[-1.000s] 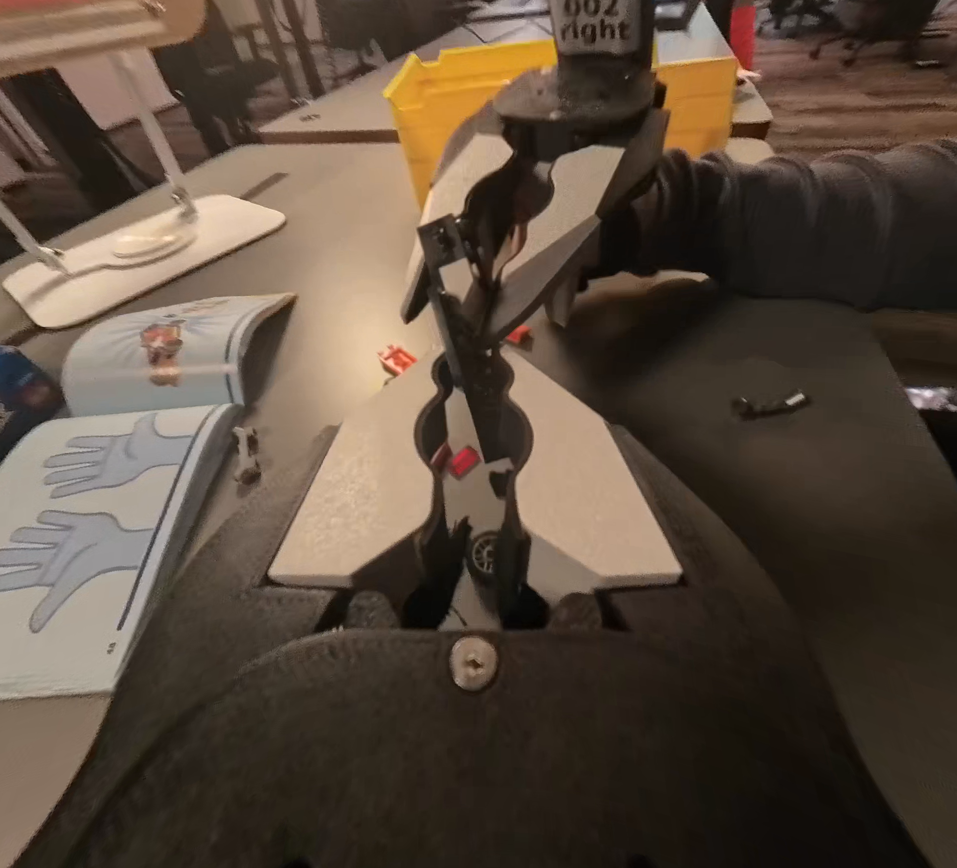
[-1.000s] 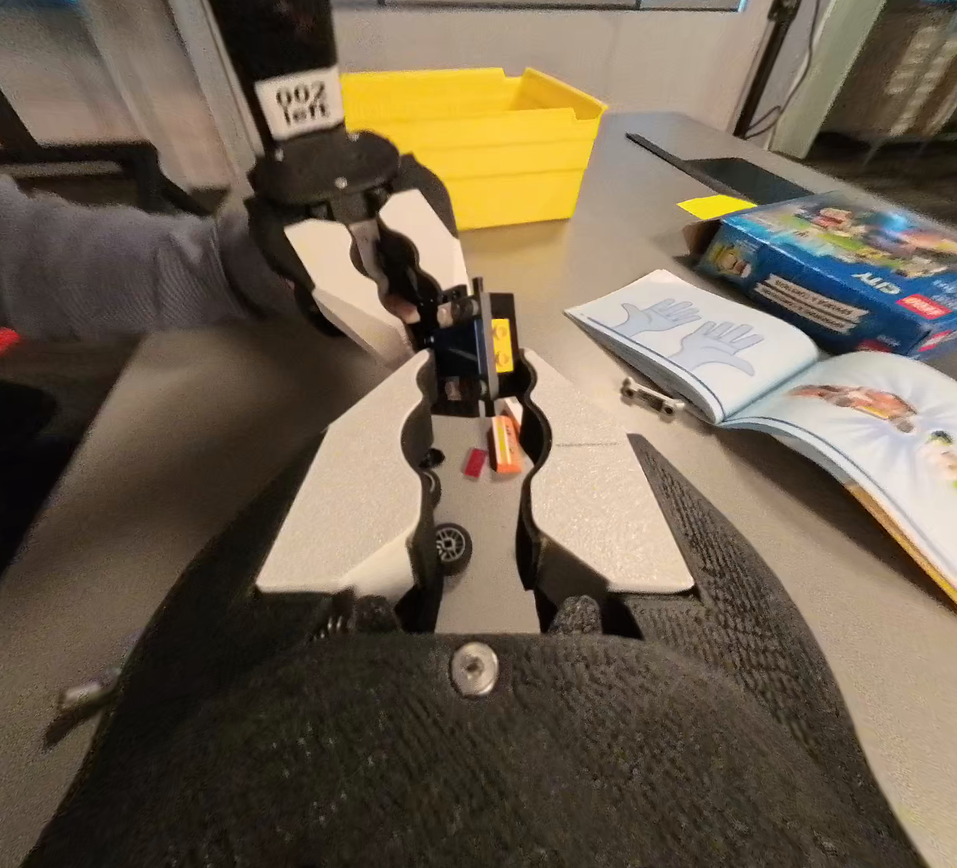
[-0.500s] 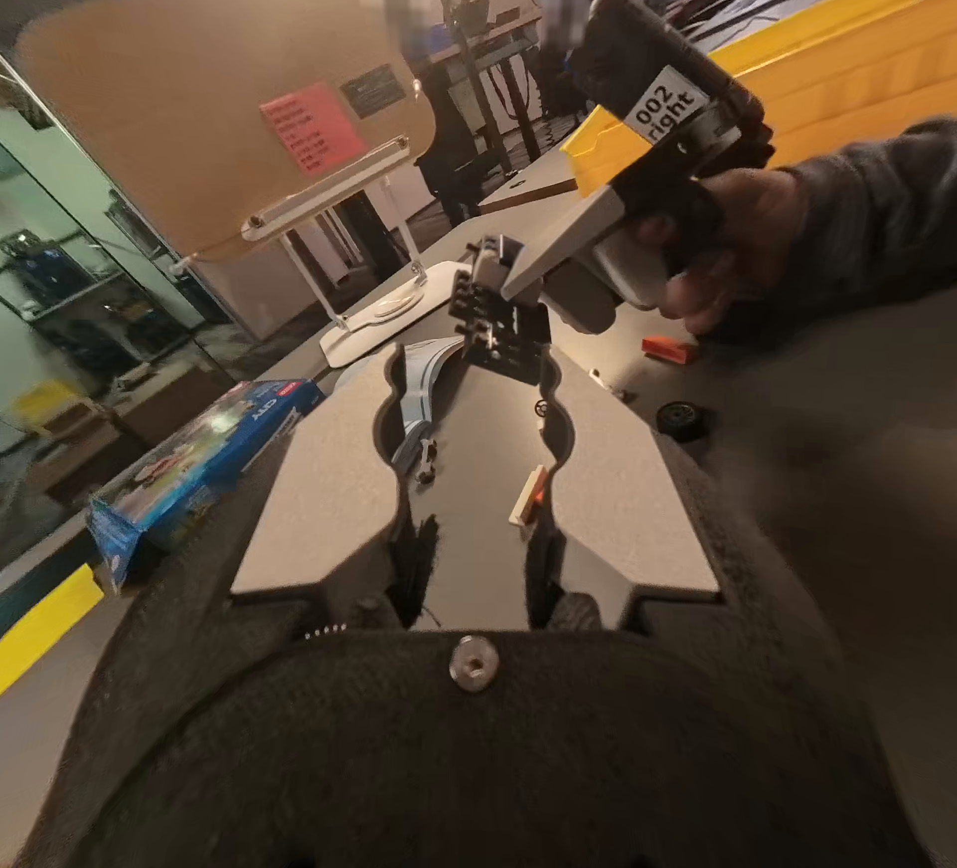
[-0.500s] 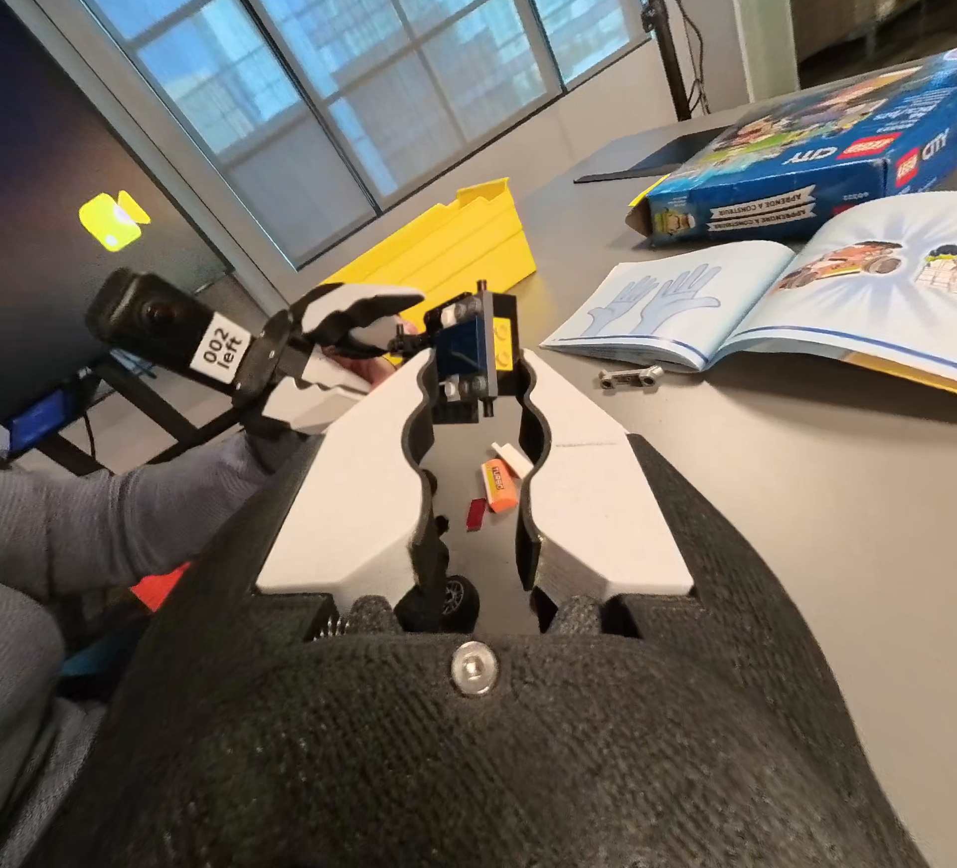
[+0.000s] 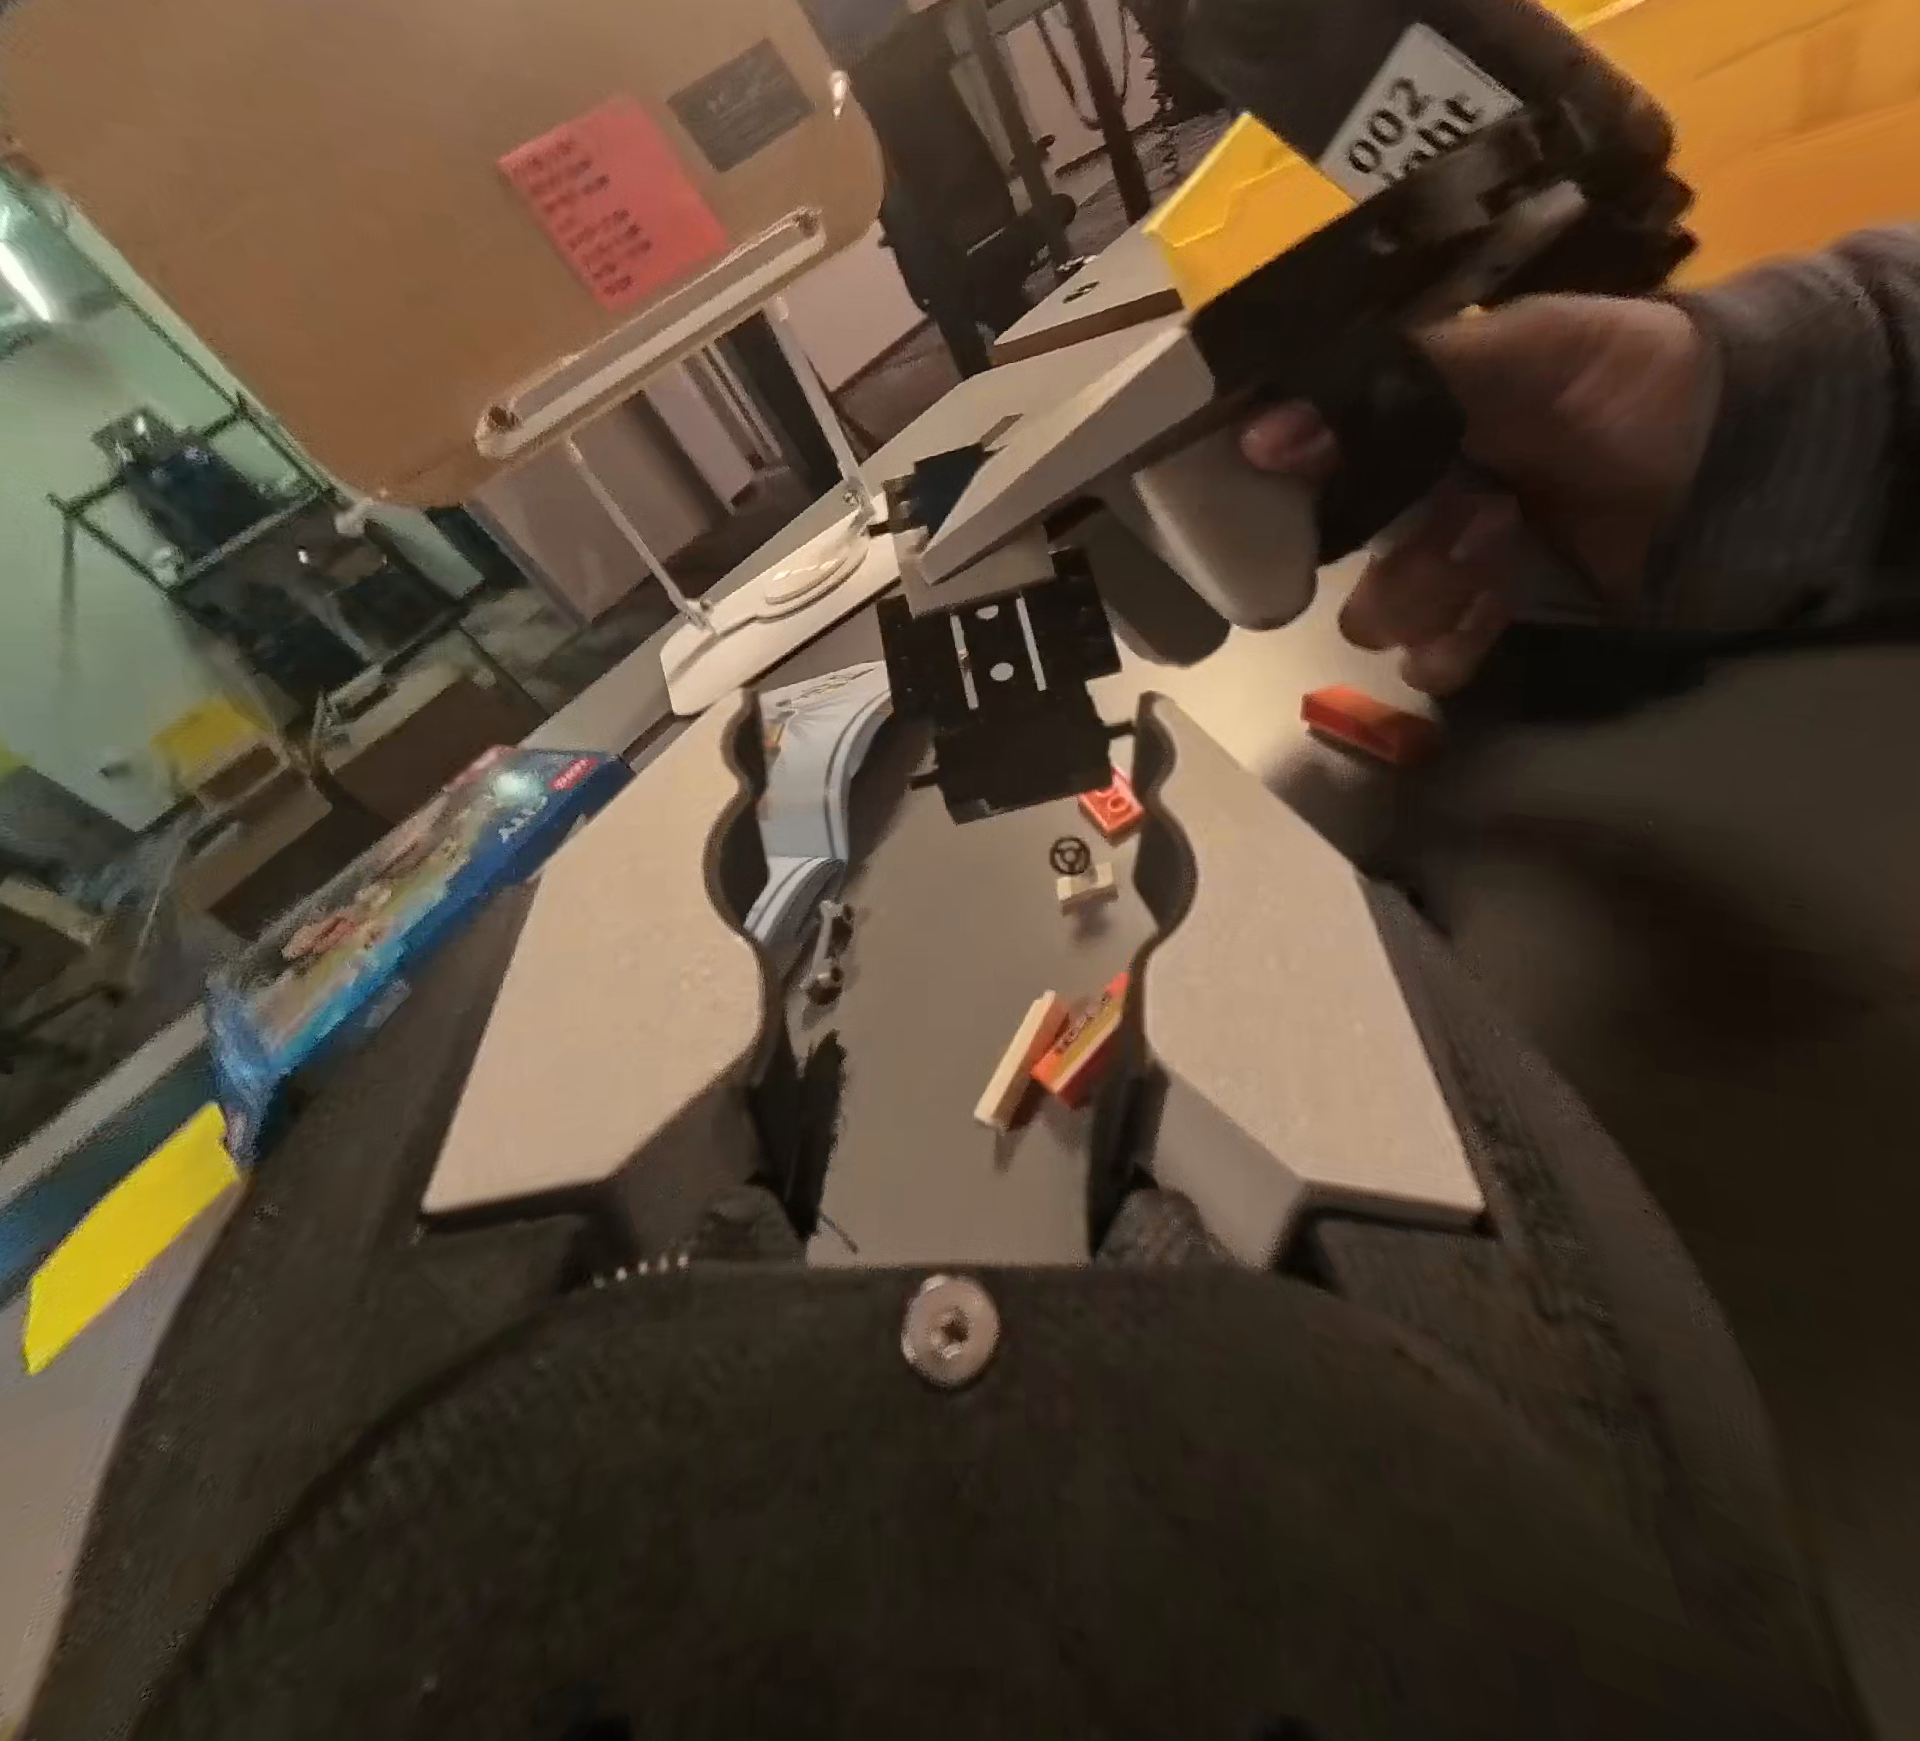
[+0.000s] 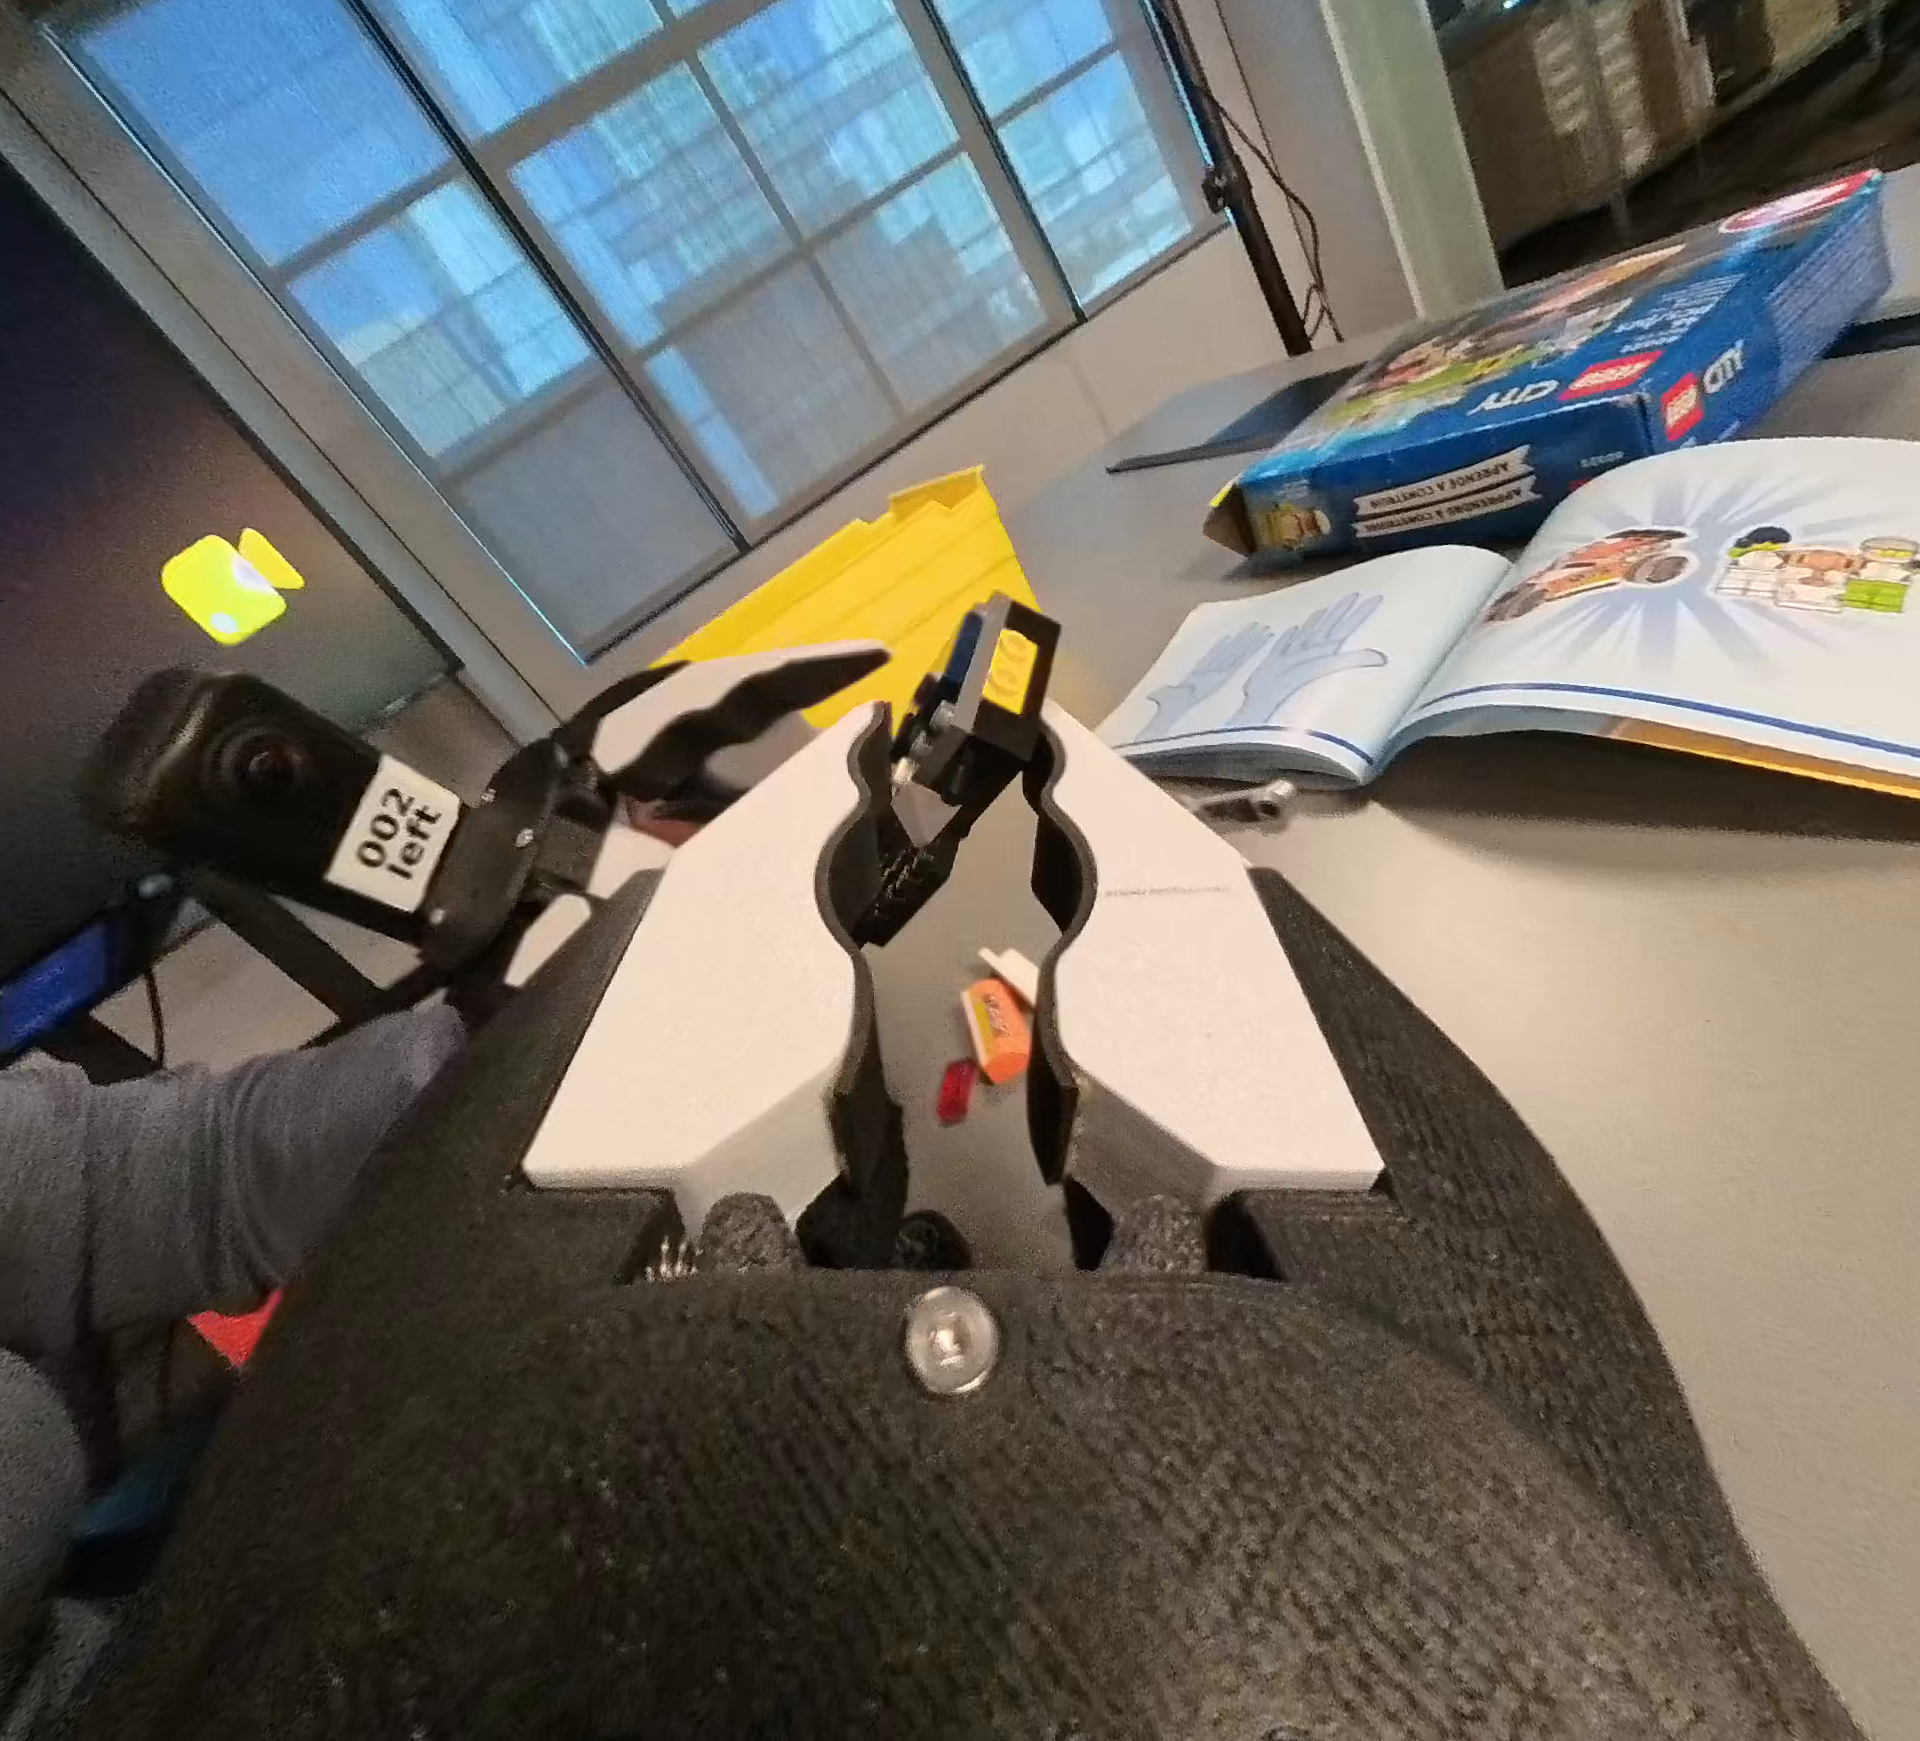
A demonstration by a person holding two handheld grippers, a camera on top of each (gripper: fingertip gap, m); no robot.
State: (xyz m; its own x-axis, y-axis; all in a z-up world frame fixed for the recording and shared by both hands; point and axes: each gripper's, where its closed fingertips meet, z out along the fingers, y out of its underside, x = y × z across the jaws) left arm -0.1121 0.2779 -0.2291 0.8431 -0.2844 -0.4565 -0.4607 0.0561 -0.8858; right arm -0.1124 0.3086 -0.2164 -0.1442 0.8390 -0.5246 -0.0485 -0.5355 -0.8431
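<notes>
left wrist view: low and tilted over the surface (image 5: 935, 1016), looking along its own tongs (image 5: 940, 756) toward the right tongs (image 5: 997, 538) close ahead. right wrist view: facing the windows (image 6: 623, 164), left tongs (image 6: 727, 704) near at left. shared: orange brick (image 5: 1081, 1037) (image 6: 997, 1016), open booklet (image 6: 1455, 642).

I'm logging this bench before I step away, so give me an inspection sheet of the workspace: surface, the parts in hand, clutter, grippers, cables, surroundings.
Surface: grey table, loose bricks scattered on it.
Job's things: black brick assembly with yellow and blue parts, clamped in the right gripper.
Clutter: orange brick, white tile, red plate, steering wheel piece, open booklet, blue box, yellow bin.
Grippers: left gripper open, holding nothing; right shut on the assembly.
Cables: one hanging by the black stand.
Surroundings: windows, board on a white stand.
</notes>
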